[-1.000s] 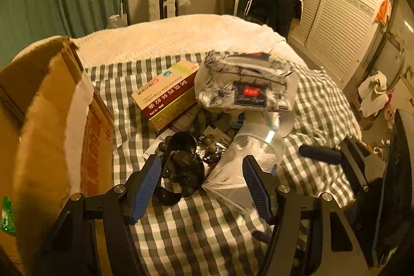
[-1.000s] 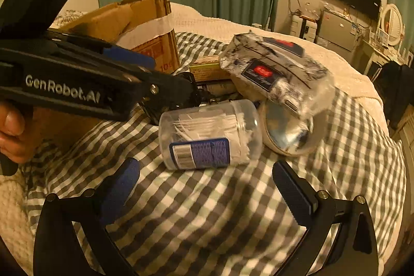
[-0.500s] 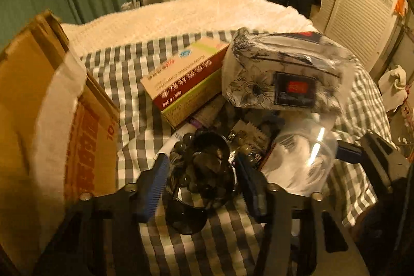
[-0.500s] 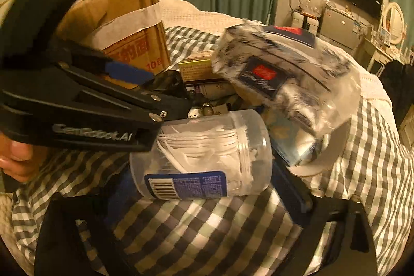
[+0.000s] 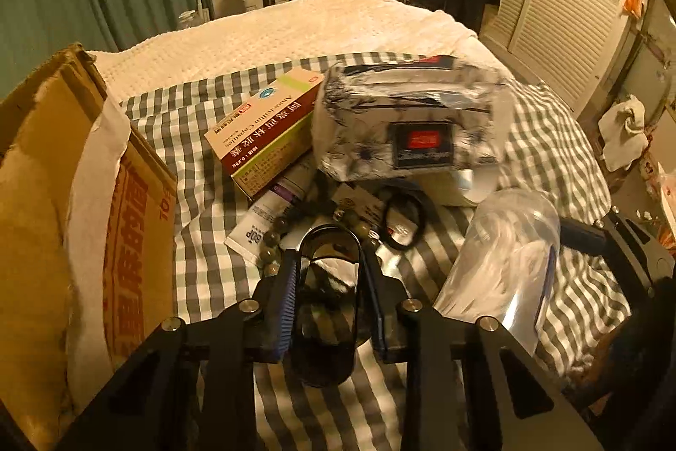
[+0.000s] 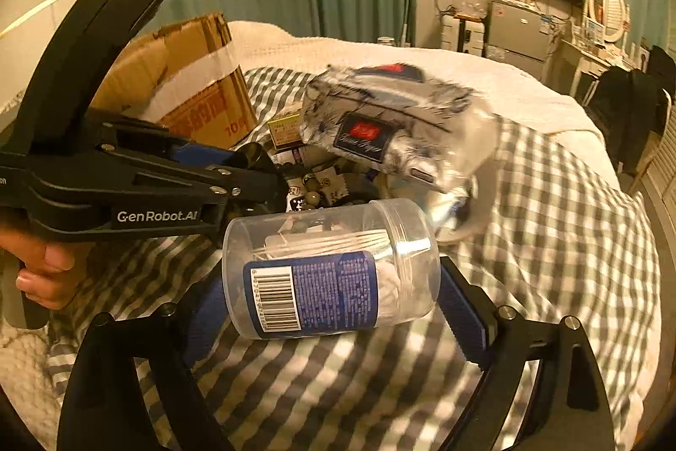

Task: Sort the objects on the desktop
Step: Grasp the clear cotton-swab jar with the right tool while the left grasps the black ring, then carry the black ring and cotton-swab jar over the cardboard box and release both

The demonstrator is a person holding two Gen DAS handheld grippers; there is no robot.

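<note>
Nearest the lens, left gripper (image 5: pixel 329 307) closing its jaws on a dark glossy sunglasses lens (image 5: pixel 325 320), blue pads hard against both edges; hard, smooth plastic by the look, probably light, slippery and easily scratched, so better pinched at the rim than across the face. Alongside, right gripper (image 6: pixel 333 303) spread wide around a clear plastic jar (image 6: pixel 329 269) lying on its side on the checked cloth (image 6: pixel 549 239), pads at base and lid end, contact hard to confirm; light, stiff, thin-walled, likely to roll or squirt out unless held end to end. Just beyond, bead bracelet (image 5: pixel 274 239), black hair tie (image 5: pixel 403 218), a tube (image 5: pixel 270 214). Farther back, medicine carton (image 5: pixel 270 129) beside soft floral tissue pack (image 5: pixel 405 125). Left, open cardboard box (image 5: pixel 63 197), apparently the sorting bin.
</note>
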